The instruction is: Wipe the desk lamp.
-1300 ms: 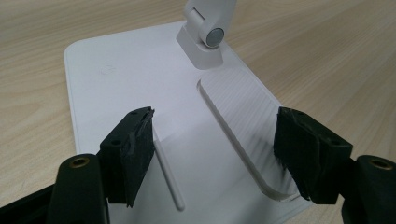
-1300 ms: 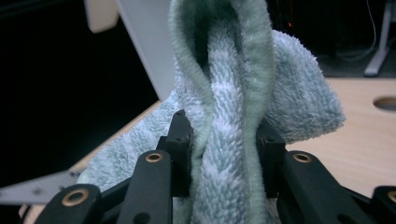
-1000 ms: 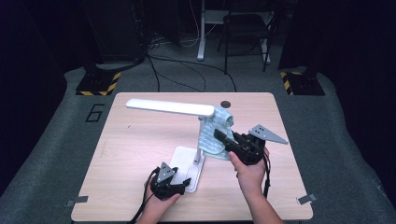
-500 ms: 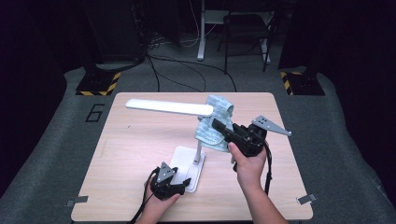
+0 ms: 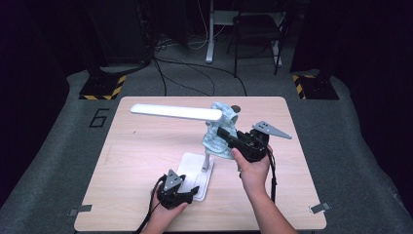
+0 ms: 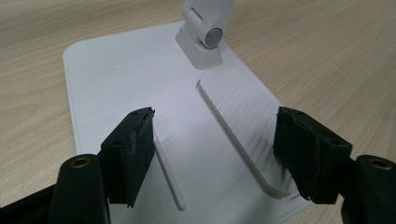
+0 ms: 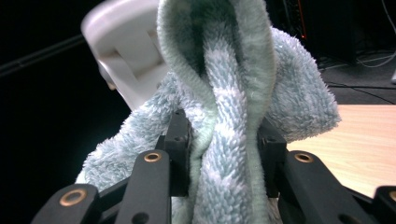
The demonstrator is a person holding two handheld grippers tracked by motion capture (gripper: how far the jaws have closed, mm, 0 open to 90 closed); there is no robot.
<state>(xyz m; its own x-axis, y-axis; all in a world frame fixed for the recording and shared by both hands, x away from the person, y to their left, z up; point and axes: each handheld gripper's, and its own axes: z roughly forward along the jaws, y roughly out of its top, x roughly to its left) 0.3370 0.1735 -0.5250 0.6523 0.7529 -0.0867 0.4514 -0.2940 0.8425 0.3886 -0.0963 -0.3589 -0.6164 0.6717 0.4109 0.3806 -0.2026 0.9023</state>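
Wiping lamp w/ cloth. Right gripper (image 5: 228,137) clamped on light-blue fluffy cloth (image 5: 219,131), jaws pinching a fold of it, pressed vs lamp's upper joint. Cloth at 10 o'clock from right hand, touching lamp neck; right hand nearer, left well apart. Lamp head (image 5: 175,112) long axis level, pointing to 9 o'clock across worktop (image 5: 136,161) from joint; neck upright-ish, down to base. Left gripper (image 6: 212,140) w/ jaws apart, straddling white lamp base (image 6: 130,84), pads not seen pressing; prob. steadying it at 6 o'clock edge. Next wipe likely along head toward 9.
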